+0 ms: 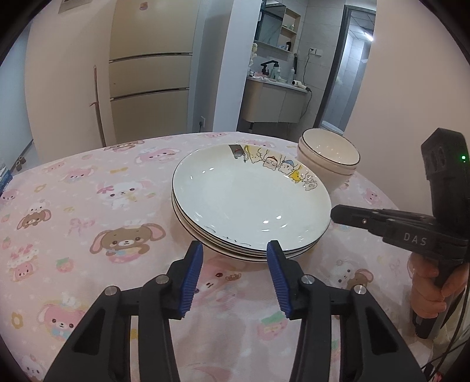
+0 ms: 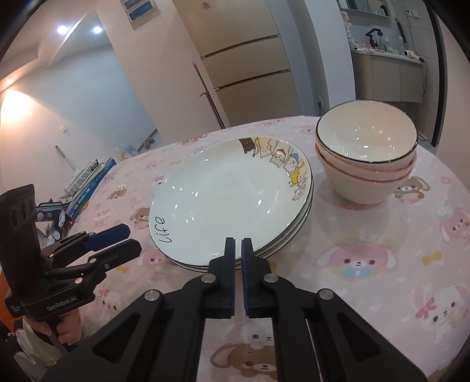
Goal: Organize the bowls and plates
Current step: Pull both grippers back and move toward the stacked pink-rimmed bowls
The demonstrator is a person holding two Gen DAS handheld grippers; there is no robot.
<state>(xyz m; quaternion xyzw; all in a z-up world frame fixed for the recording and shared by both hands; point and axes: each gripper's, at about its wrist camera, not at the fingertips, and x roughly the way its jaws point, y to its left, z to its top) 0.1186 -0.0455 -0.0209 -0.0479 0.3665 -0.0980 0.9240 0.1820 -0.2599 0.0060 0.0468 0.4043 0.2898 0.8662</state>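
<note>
A pink tablecloth [image 1: 97, 205] printed with cartoon bears and rabbits covers the desk. Behind it stands a beige fridge [image 1: 149, 73] with a wooden stick [image 1: 98, 102] leaning on the wall just beside it, and further right a vanity [image 1: 273, 100] carries a black tap [image 1: 268, 67], bottles and a hairdryer [image 1: 300, 84], with a mirror cabinet [image 1: 276, 26] above and a doorway [image 1: 346, 67] to its right. In the right wrist view a pile of books [image 2: 88, 182] lies beyond the desk's left edge, two ceiling lights [image 2: 79, 29] glow, and a picture [image 2: 141, 11] hangs on the wall.
</note>
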